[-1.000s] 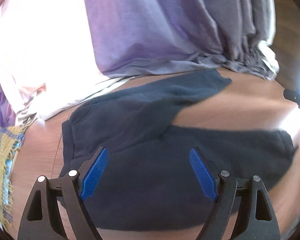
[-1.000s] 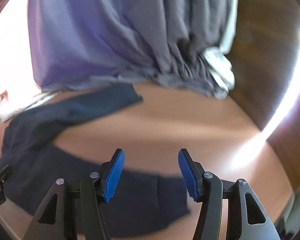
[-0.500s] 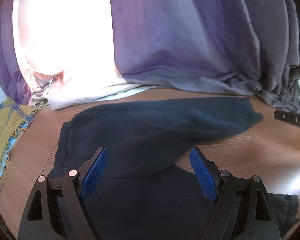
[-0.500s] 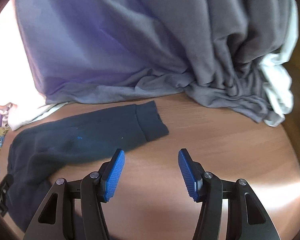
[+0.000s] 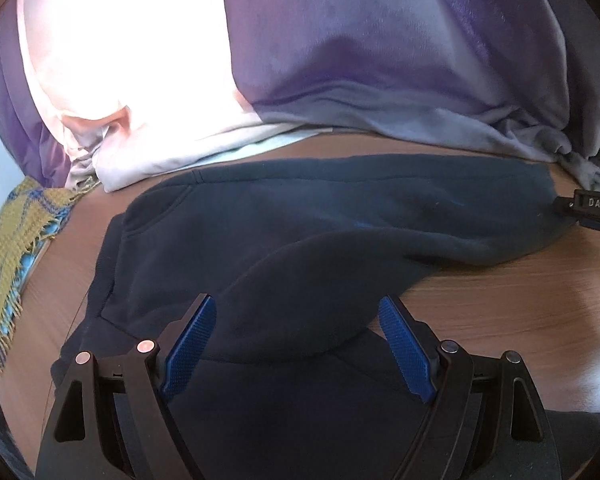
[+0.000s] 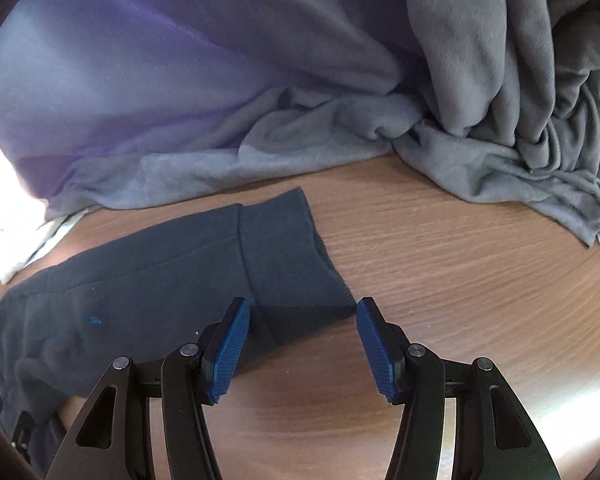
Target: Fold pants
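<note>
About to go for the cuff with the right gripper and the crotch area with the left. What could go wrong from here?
1. The right gripper is open around the ribbed cuff; closing shallow may pinch only its top layer.
2. The near leg bulges under the open left gripper, so a crease could get folded in.
3. The grey-purple drape lies near the pants and may snag.
</note>
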Tool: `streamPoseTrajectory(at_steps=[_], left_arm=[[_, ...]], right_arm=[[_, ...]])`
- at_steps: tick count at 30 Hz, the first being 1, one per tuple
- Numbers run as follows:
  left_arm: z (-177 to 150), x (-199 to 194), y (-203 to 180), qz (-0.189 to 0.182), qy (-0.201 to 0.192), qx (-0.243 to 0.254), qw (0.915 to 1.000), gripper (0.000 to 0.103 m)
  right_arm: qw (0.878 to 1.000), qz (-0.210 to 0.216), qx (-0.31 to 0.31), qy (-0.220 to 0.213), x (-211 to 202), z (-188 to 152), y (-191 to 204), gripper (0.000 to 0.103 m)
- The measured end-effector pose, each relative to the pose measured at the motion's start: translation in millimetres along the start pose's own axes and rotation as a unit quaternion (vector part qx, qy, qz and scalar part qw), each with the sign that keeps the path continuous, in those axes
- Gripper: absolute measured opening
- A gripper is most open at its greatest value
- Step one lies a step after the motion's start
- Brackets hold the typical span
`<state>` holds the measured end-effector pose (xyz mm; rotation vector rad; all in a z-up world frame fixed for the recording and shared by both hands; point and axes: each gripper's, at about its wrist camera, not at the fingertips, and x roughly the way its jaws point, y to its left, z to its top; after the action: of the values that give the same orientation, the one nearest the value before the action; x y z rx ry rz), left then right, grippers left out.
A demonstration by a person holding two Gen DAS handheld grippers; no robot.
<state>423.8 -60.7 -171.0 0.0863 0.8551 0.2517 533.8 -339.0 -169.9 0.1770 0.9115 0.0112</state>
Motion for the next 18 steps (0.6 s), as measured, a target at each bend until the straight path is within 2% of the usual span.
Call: streamPoseTrajectory(at_steps=[12, 13, 15, 18], left_arm=[[-4.7, 23.6, 4.8, -0.013, 0.030, -0.006, 0.9994, 0.084], [-4.9, 25.0, 5.5, -0.014, 0.033, -0.005, 0.9993, 0.085], [-5.6, 26.2, 6.1, -0.016, 0.035, -0.005, 0.9993, 0.086], [-7.8, 28.4, 6.2, -0.020, 0.041, -0.002, 0.9990, 0.088]], right_arm=[[1.000, -0.011, 0.014, 0.015, 10.8, 4.8, 2.5, 0.055], [1.000, -0.012, 0.008, 0.015, 11.4, 5.0, 4.5, 0.051], [1.000, -0.007, 0.002, 0.012, 12.1, 5.5, 6.5, 0.035], [1.000, -0.001, -0.001, 0.003, 9.6, 7.5, 8.7, 0.022]])
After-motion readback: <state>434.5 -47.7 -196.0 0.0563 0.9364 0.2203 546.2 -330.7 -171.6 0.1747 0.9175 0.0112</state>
